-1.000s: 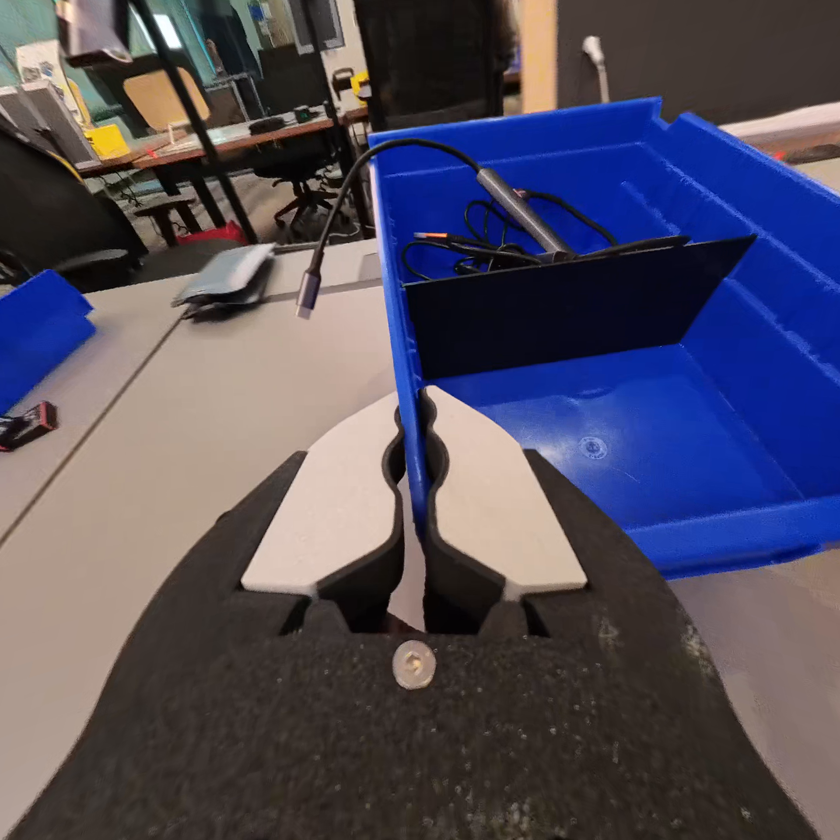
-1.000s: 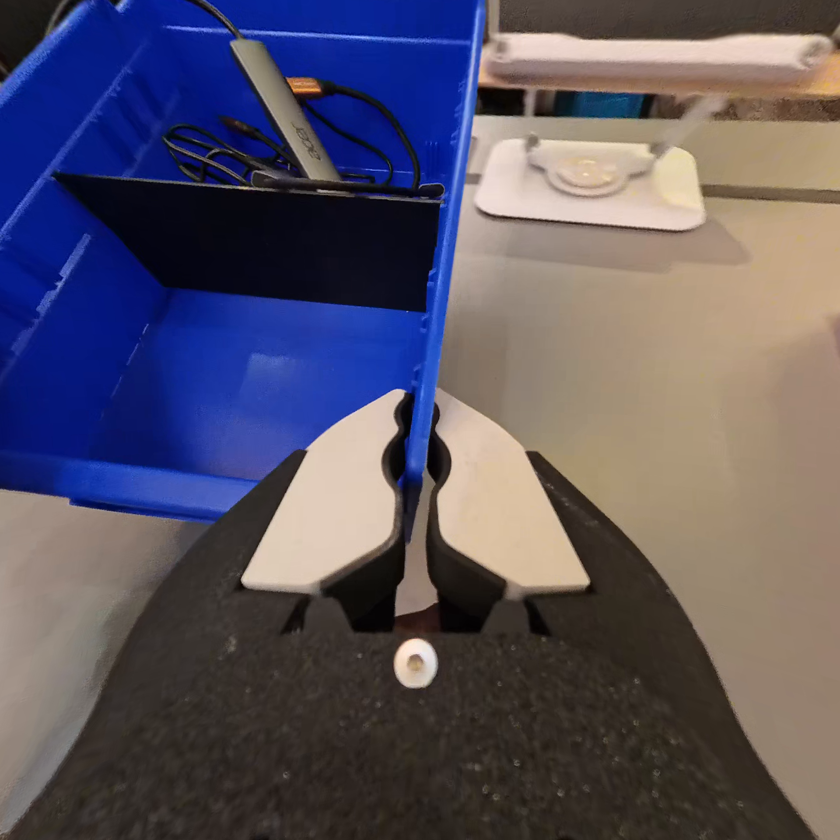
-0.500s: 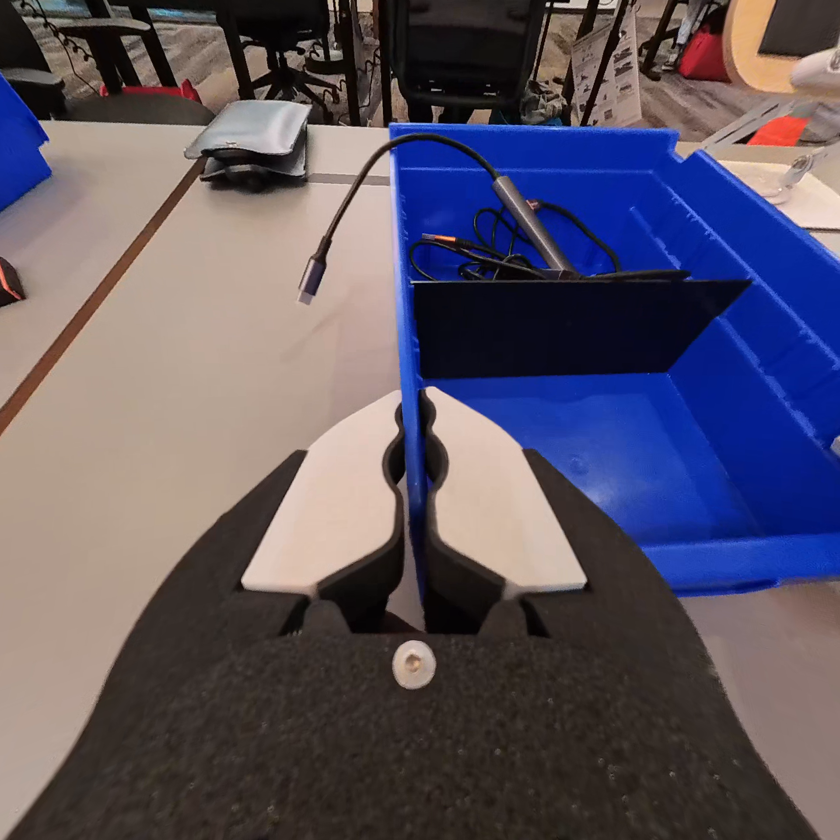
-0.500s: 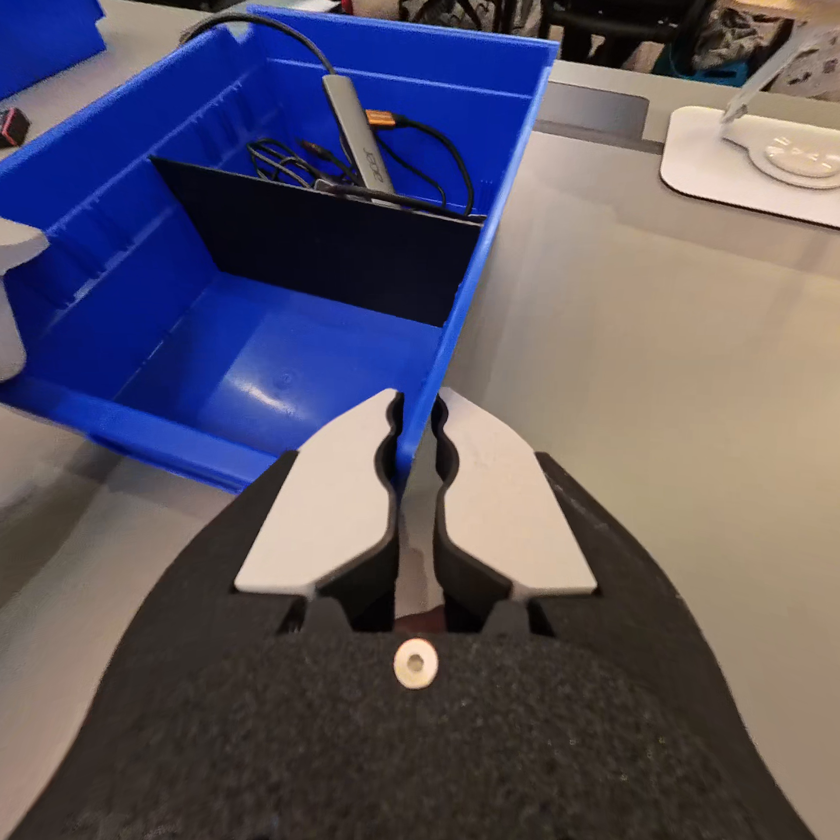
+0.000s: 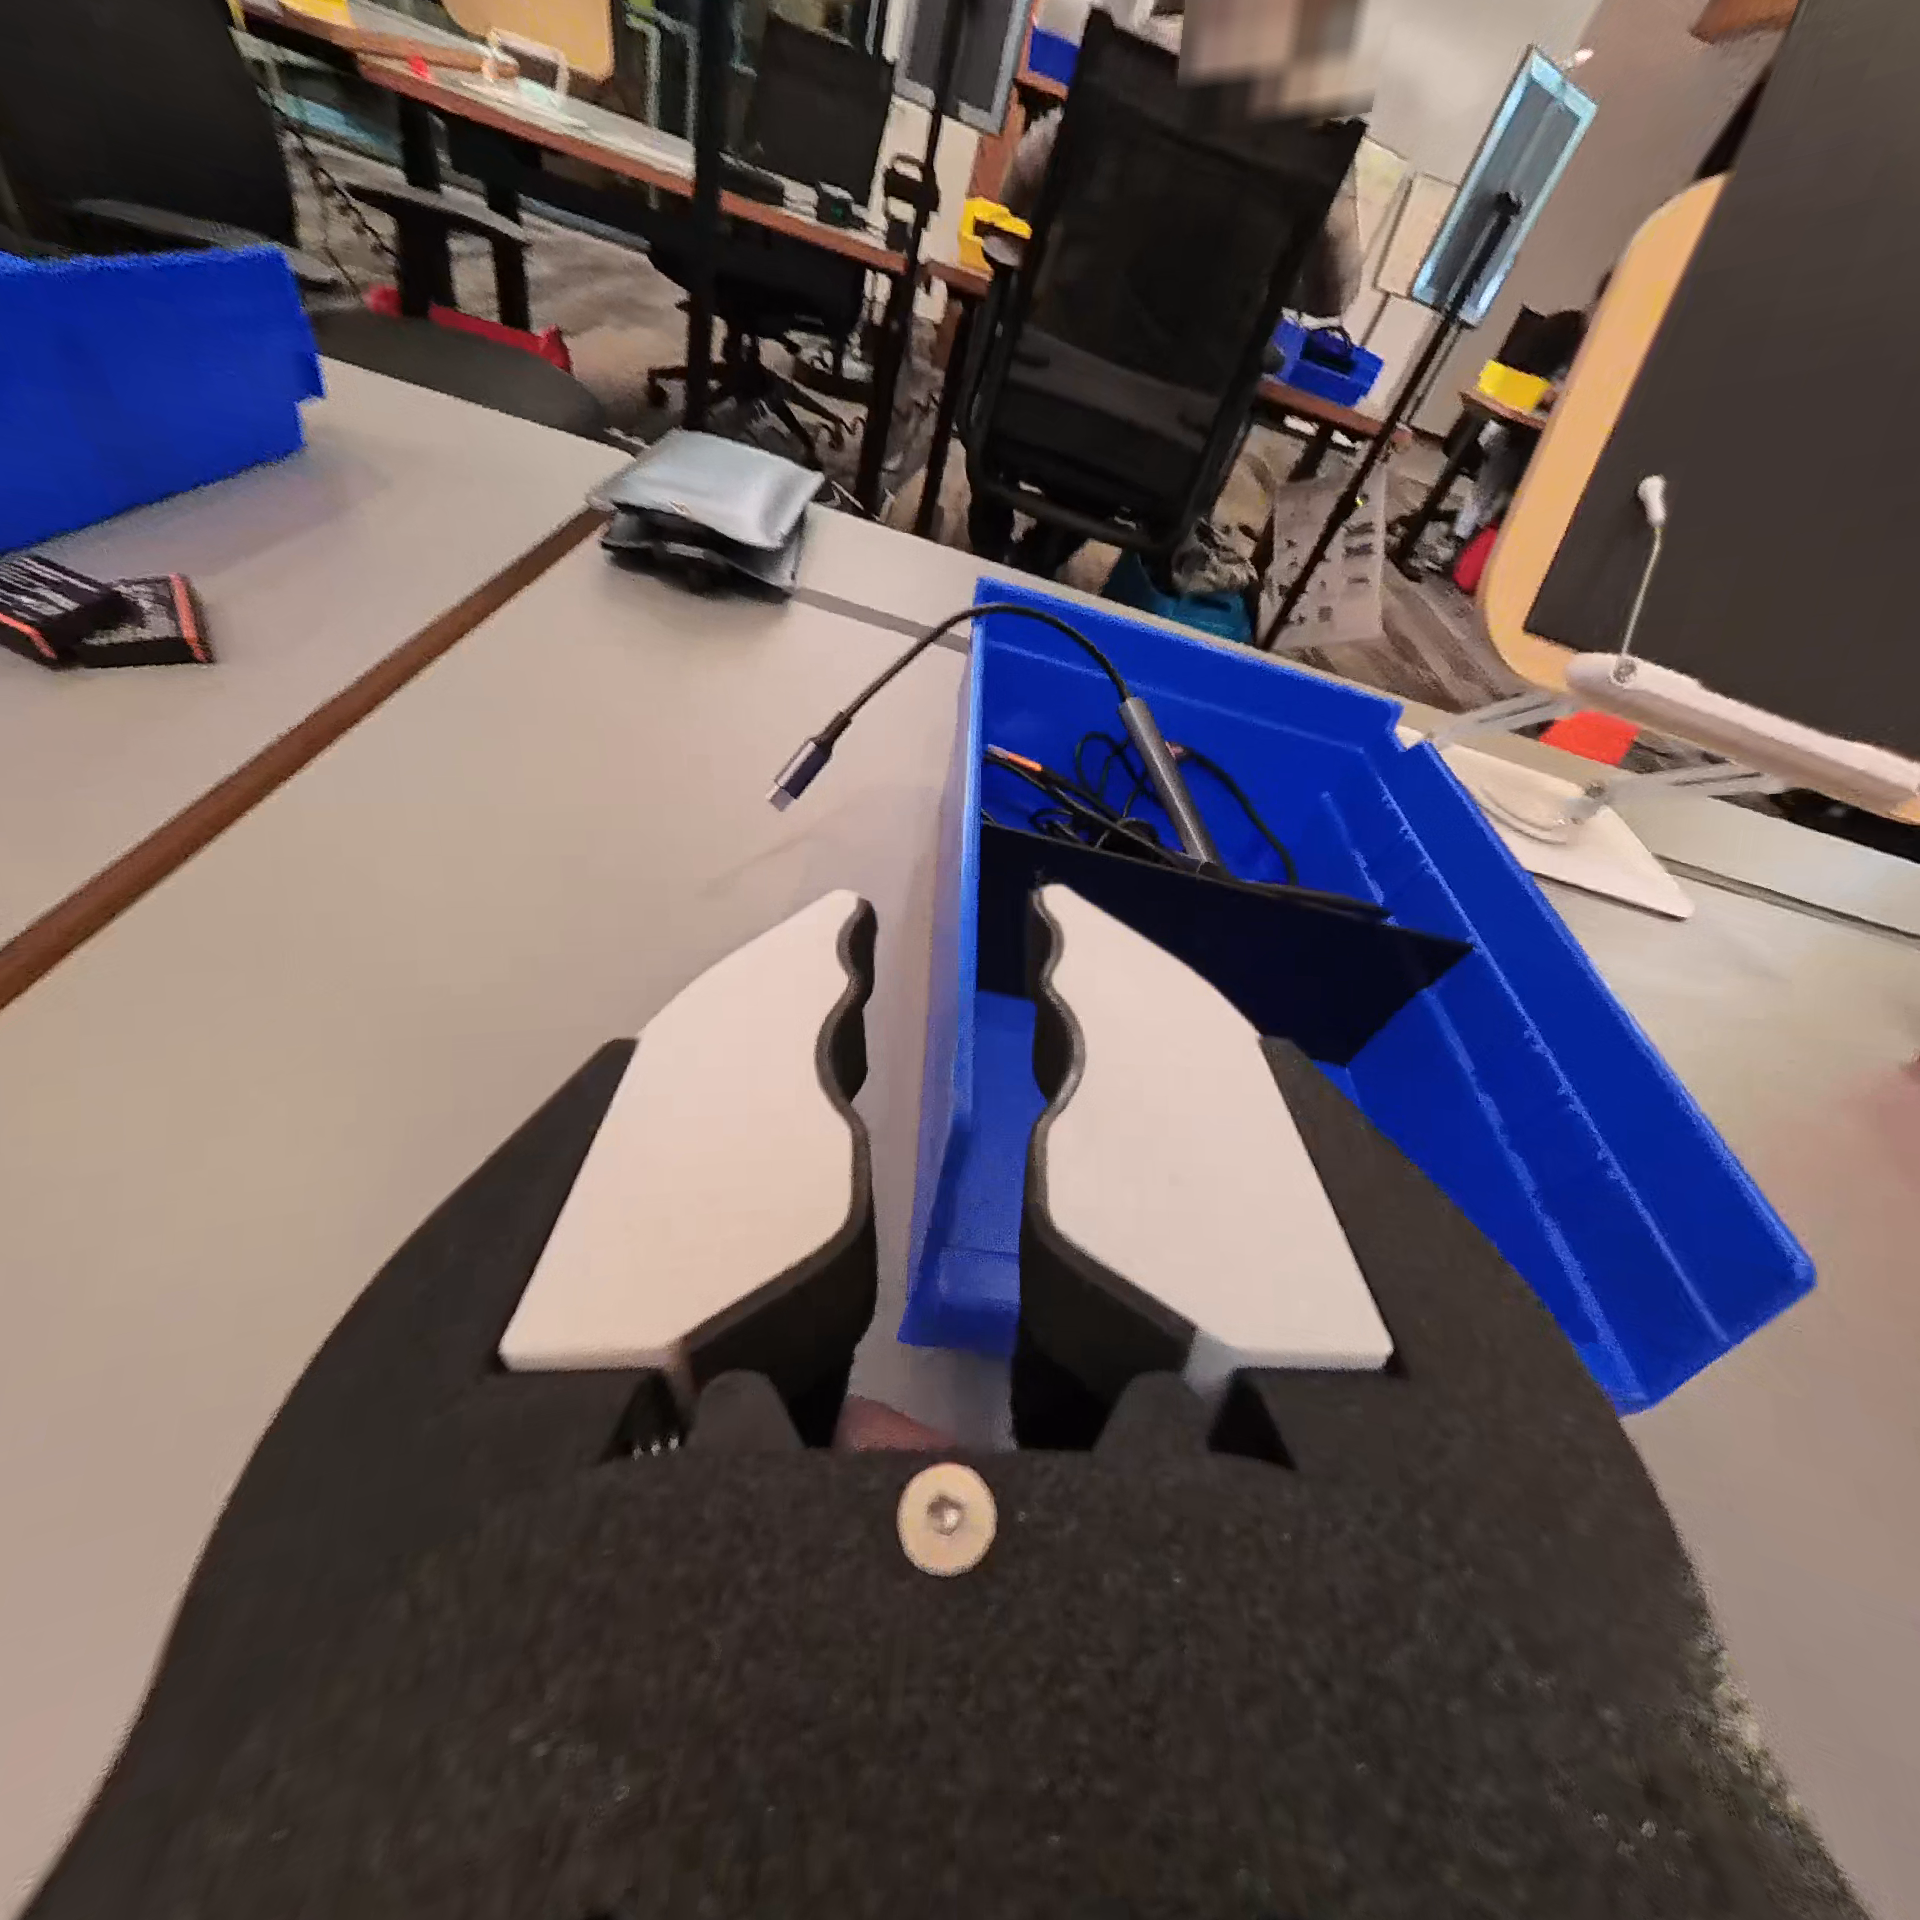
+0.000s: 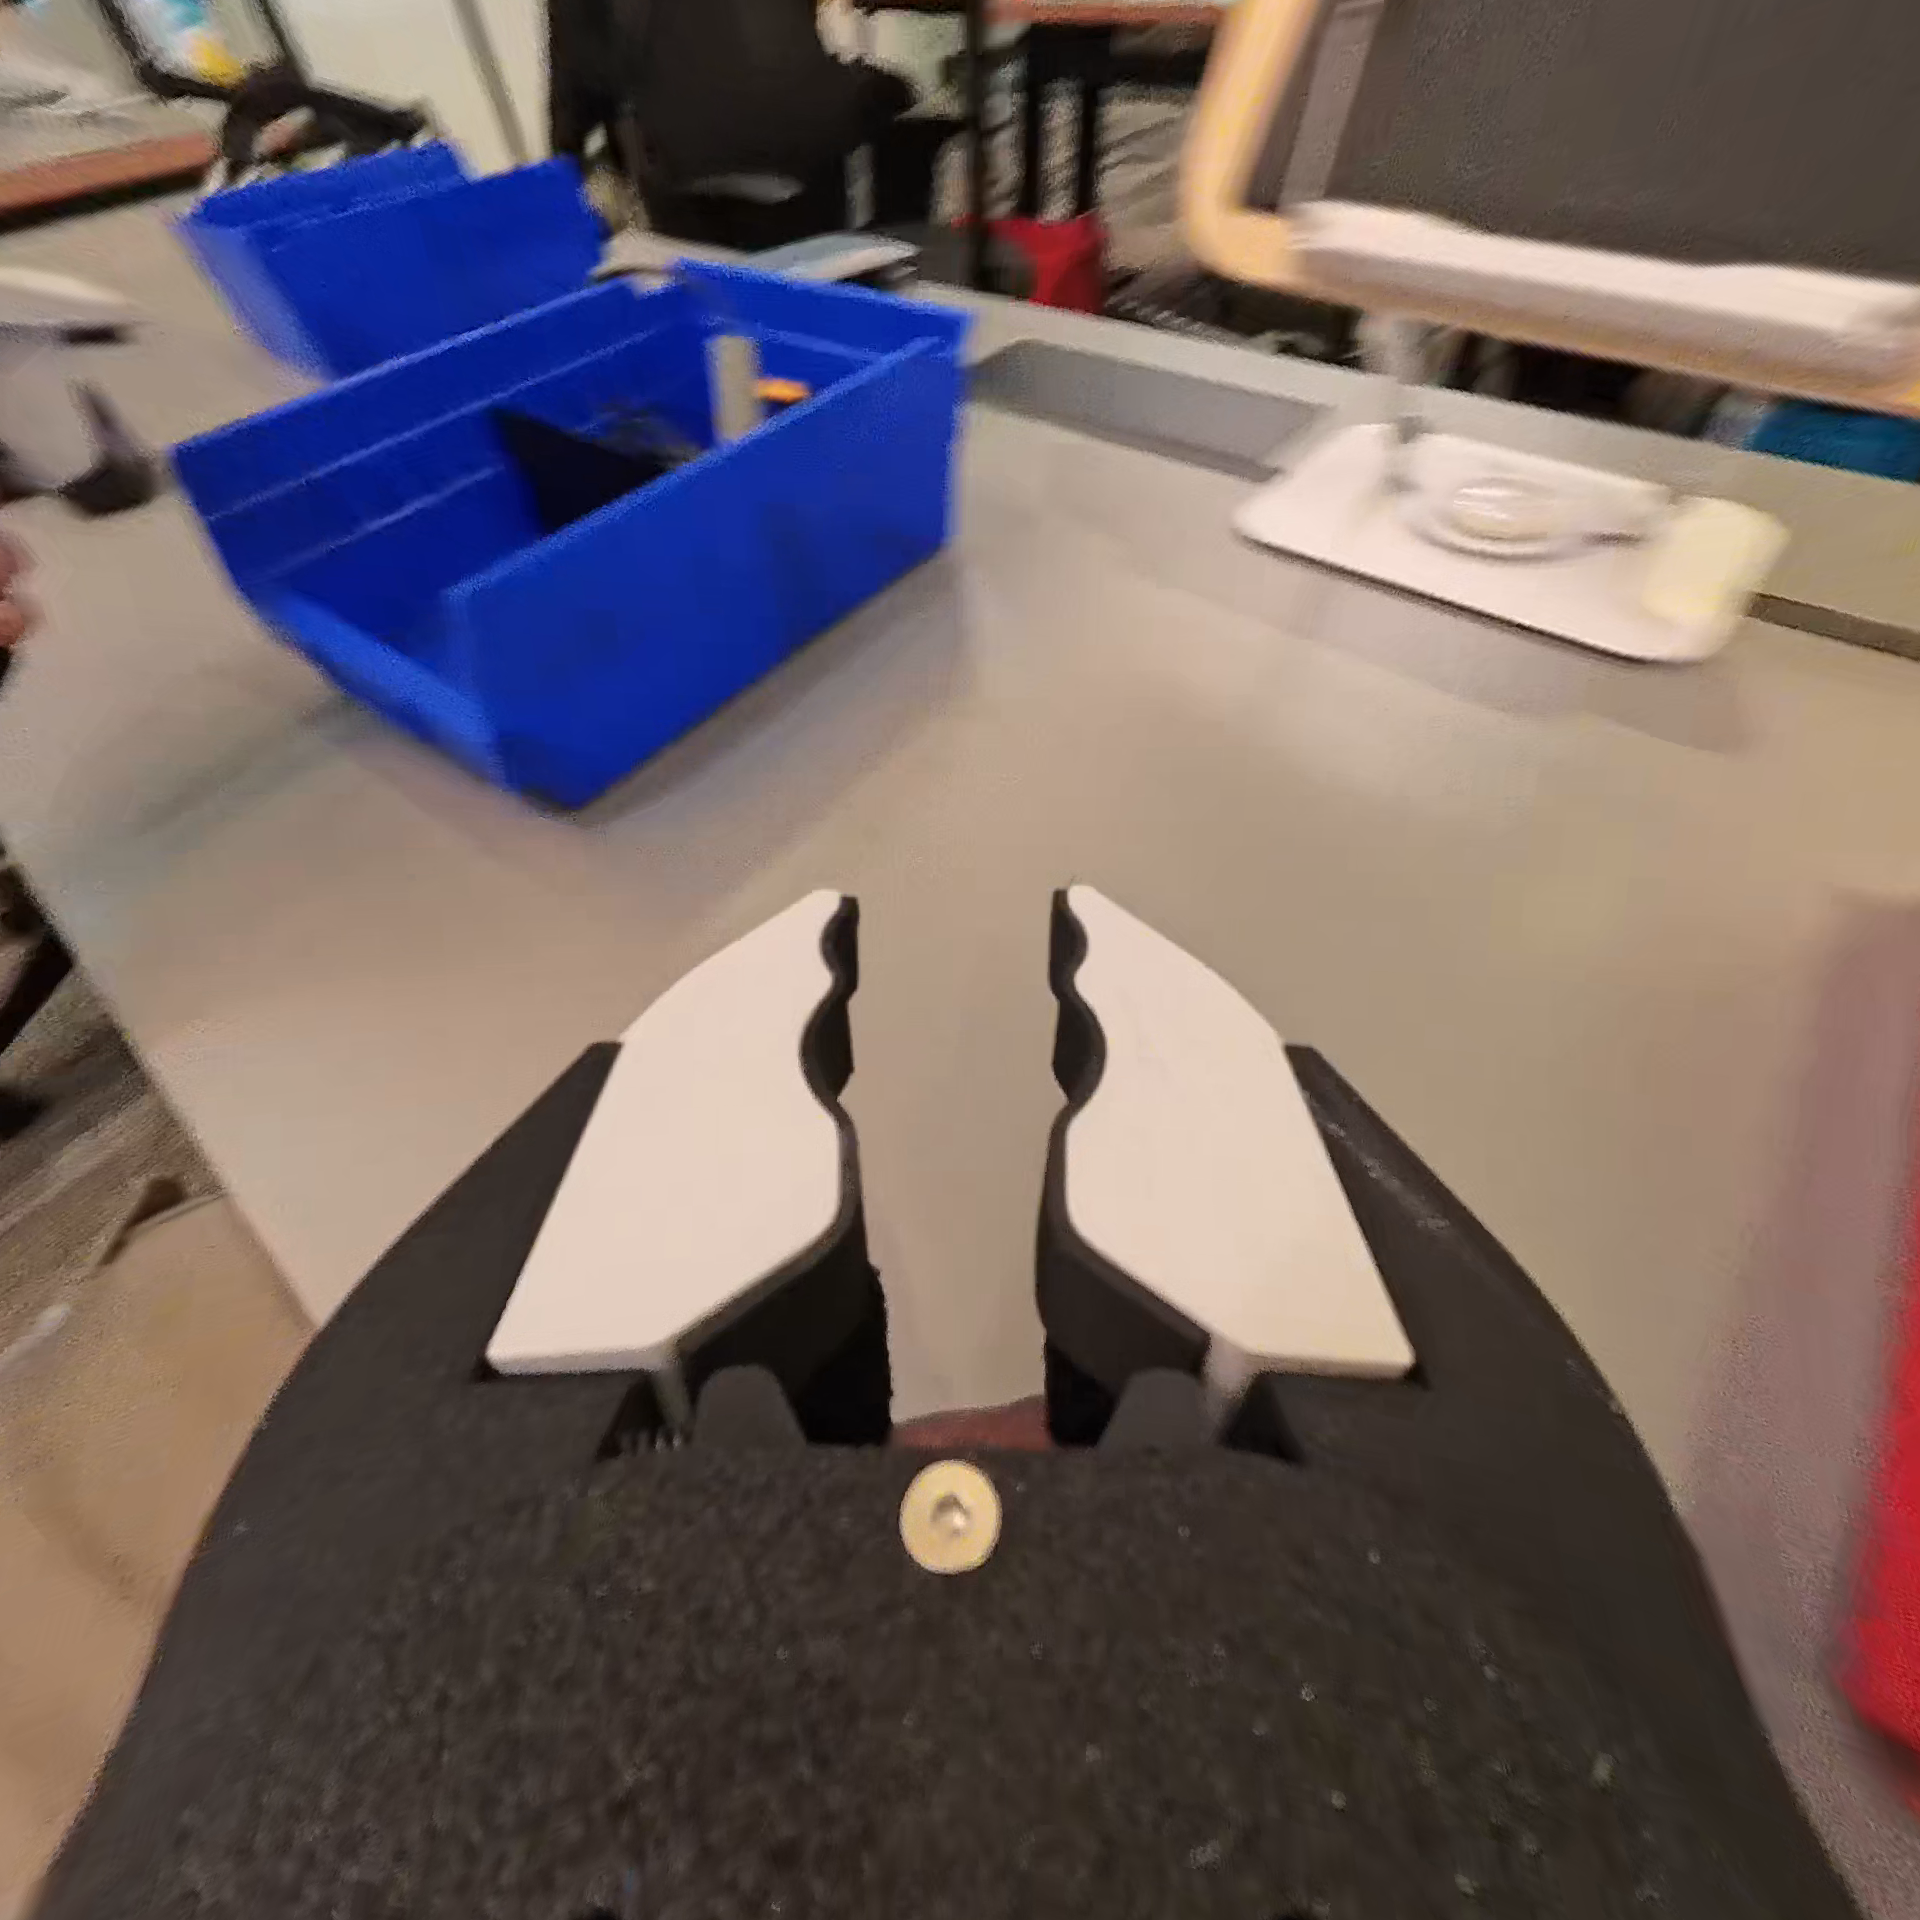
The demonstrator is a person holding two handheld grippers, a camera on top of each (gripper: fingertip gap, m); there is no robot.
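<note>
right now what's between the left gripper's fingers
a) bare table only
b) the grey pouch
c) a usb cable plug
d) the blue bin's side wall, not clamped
d: the left gripper stands open, one finger on each side of the blue bin wall, with gaps showing.

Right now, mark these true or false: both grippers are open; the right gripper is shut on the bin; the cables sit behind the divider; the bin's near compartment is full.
1. Both grippers are open. True: left gripper straddles the blue bin's side wall, right gripper is over bare table.
2. Right gripper is shut on the bin. False: it is apart from it.
3. Cables lie behind the dark divider. True.
4. Near compartment is full. False: nothing shows in it.
</note>
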